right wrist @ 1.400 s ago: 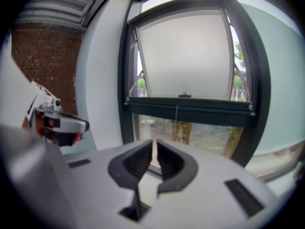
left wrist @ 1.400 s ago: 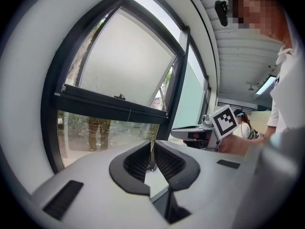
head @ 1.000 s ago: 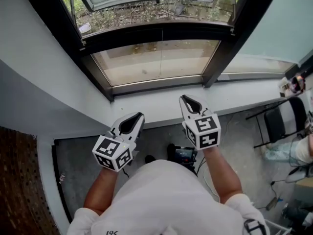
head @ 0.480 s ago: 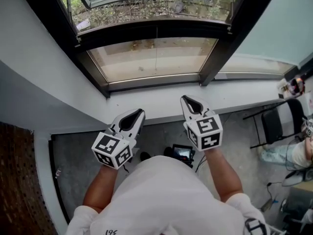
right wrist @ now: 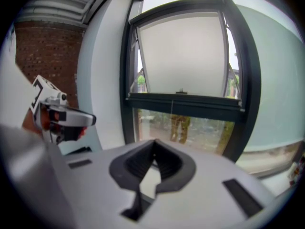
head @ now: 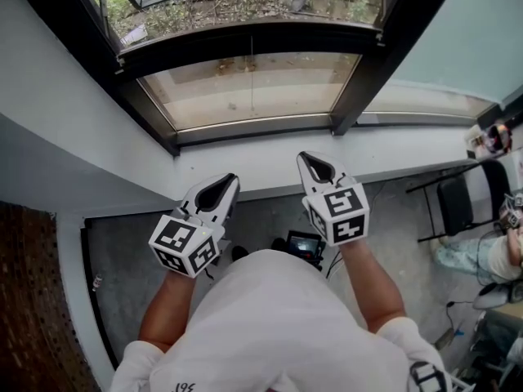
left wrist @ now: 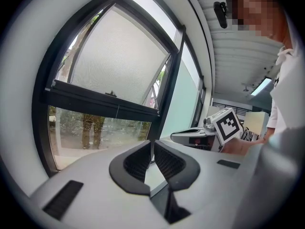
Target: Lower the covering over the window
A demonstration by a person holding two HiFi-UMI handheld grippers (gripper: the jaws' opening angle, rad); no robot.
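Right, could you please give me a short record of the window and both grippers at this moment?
window: black frame; upper sash tilted open; lower pane uncovered
cord: thin line hanging in front of the lower pane, untouched
left gripper: shut, empty, near the sill
right gripper: jaws have just been closing, now shut, nothing between them

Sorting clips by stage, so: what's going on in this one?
A person stands at a window with a gripper in each hand, both held over the sill. The left gripper is shut and empty. The right gripper has just closed its jaws, with nothing between them. A thin cord hangs in front of the lower pane, untouched, and that pane is uncovered.
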